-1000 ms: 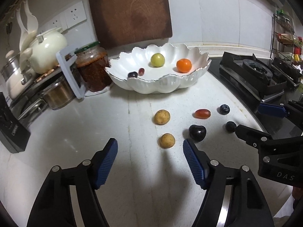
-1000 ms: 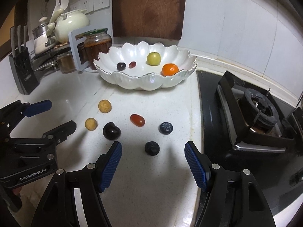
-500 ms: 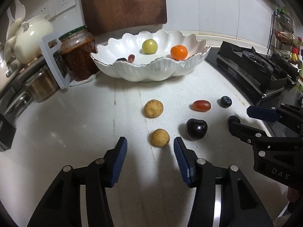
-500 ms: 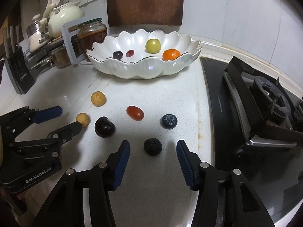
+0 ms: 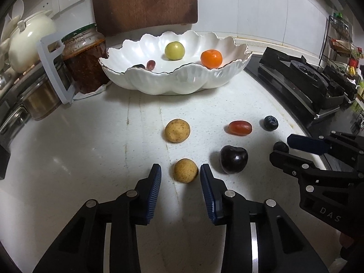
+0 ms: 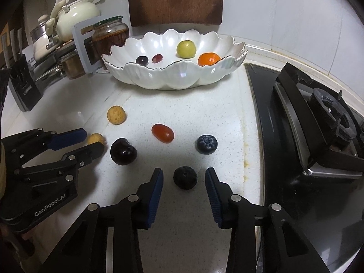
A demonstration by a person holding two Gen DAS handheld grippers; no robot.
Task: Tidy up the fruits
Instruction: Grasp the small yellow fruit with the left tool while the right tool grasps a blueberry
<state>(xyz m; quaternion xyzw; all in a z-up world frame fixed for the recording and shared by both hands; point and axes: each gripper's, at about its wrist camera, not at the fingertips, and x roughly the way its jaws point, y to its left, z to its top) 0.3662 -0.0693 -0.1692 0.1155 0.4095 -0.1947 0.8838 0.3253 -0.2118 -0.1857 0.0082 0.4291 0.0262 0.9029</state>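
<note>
Both of your grippers have dropped toward the counter [image 5: 79, 136] since the earlier frames, and their jaws have just been closing. Your left gripper [image 5: 180, 173] now straddles the nearer tan fruit [image 5: 186, 170], one pad on each side with a sliver of gap showing, so it is not yet clamped. Your right gripper [image 6: 184, 178] brackets the nearer blueberry [image 6: 185, 177] the same way, pads apart from the skin.

Each fruit lies dead ahead between its own fingertips, so the coming squeeze looks to need no sideways correction; both are round, so no long axis matters.

Take the white scalloped bowl [image 5: 177, 82] as your landmark. It holds a green fruit [image 5: 174, 50], an orange [image 5: 211, 58] and two small dark grapes [image 6: 142, 59]. In front of it, on the counter, lie the second tan fruit [image 5: 177, 130], a red grape tomato [image 5: 240, 127], a dark cherry [image 5: 233, 159] and the farther blueberry [image 5: 270, 123].
</note>
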